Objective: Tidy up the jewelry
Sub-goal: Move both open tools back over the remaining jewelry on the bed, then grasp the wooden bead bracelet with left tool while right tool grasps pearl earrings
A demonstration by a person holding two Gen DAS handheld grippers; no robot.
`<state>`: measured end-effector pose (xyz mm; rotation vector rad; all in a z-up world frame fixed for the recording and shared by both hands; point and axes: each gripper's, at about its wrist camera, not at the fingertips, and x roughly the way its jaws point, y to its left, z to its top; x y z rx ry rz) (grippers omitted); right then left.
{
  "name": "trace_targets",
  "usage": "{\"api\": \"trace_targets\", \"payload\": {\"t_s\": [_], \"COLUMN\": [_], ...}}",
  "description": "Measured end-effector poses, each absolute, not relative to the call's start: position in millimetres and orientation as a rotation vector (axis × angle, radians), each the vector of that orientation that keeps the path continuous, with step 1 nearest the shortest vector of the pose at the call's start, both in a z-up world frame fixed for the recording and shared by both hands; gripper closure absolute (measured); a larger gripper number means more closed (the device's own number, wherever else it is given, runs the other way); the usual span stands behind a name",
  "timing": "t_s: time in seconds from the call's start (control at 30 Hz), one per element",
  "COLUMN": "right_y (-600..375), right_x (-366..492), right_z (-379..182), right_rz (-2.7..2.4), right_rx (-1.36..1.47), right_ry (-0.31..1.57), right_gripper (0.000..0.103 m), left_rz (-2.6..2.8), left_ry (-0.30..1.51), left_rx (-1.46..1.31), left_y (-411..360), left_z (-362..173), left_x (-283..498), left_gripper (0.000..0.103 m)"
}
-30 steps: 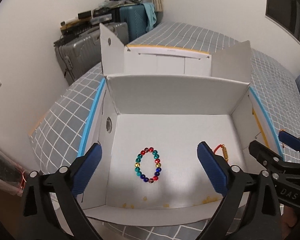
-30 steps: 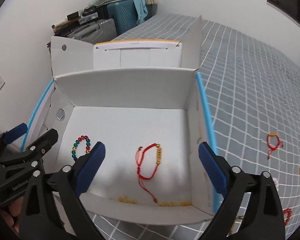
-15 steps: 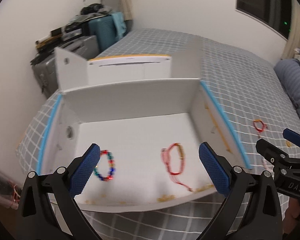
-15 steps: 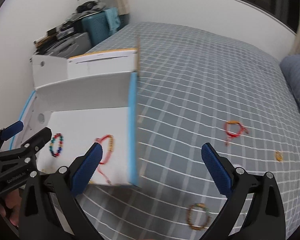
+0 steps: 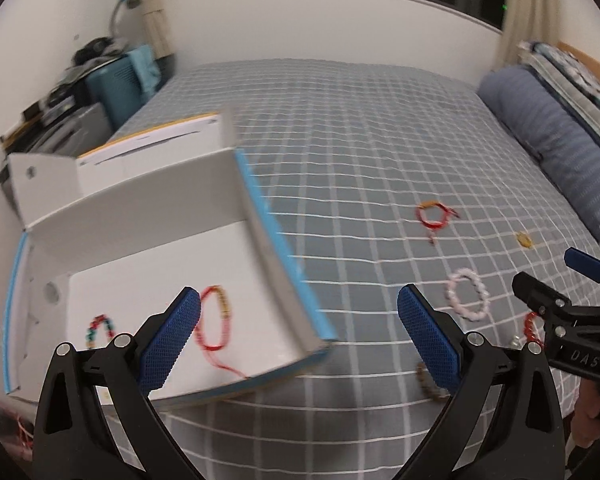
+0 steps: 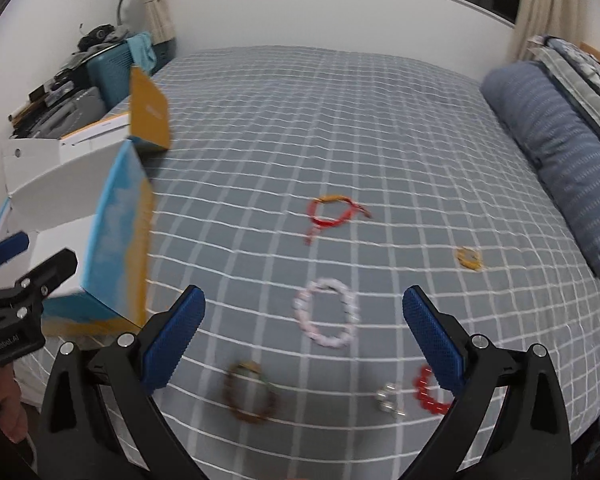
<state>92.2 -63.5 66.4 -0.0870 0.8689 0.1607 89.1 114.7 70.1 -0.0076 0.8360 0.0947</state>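
Observation:
An open white box [image 5: 260, 240] with blue edges lies at the left on the bed and holds a multicoloured bead bracelet [image 5: 99, 327] and a red cord bracelet [image 5: 216, 322]. On the checked cover lie a pink bead bracelet [image 6: 326, 313], a red cord bracelet [image 6: 332, 214], a brown bead bracelet [image 6: 250, 392], a red bead bracelet [image 6: 430, 392], small silver pieces [image 6: 388, 398] and a small gold piece [image 6: 469, 258]. My left gripper [image 5: 298, 336] is open over the box's right wall. My right gripper [image 6: 304, 336] is open and empty above the pink bracelet.
The box [image 6: 112, 232] stands at the left of the right wrist view with an orange flap up. A blue-grey pillow [image 6: 560, 152] lies along the right side of the bed. Suitcases and clutter [image 5: 80, 92] fill the far left corner by the wall.
Both views have swung right, from the box's inside to the open bed cover with the loose jewelry. Both grippers stay open and empty.

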Motion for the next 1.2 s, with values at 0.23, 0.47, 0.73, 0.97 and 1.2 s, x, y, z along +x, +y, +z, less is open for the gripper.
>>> {"api": "trace_targets", "payload": {"t_s": [0.23, 0.47, 0.73, 0.97, 1.2], "right_y": [-106.2, -125.8, -129.8, -132.7, -131.9], "right_x": [75.6, 64.9, 61.5, 63.2, 64.0], "right_z": [35.6, -1.6, -28.0, -41.2, -52.2], "right_rz": [0.149, 0.18, 0.206, 0.228, 0.236], "right_rx": [-0.067, -0.058, -0.066, -0.07, -0.066], "right_ry": [0.893, 0.951, 0.986, 1.013, 1.034], "right_gripper": [0.013, 0.028, 0.039, 0.053, 0.062], "left_rz": [0.0, -0.046, -0.068, -0.054, -0.06], "left_ry": [0.874, 0.9, 0.963, 1.011, 1.036], "left_rx": [0.01, 0.005, 0.017, -0.002, -0.009], "left_y": [64.9, 37.2, 19.3, 24.8, 30.8], "left_z": [44.7, 20.4, -15.6, -47.3, -67.5], "left_x": [96.4, 92.3, 94.2, 94.4, 94.3], "left_gripper": [0.006, 0.006, 0.006, 0.006, 0.006]}}
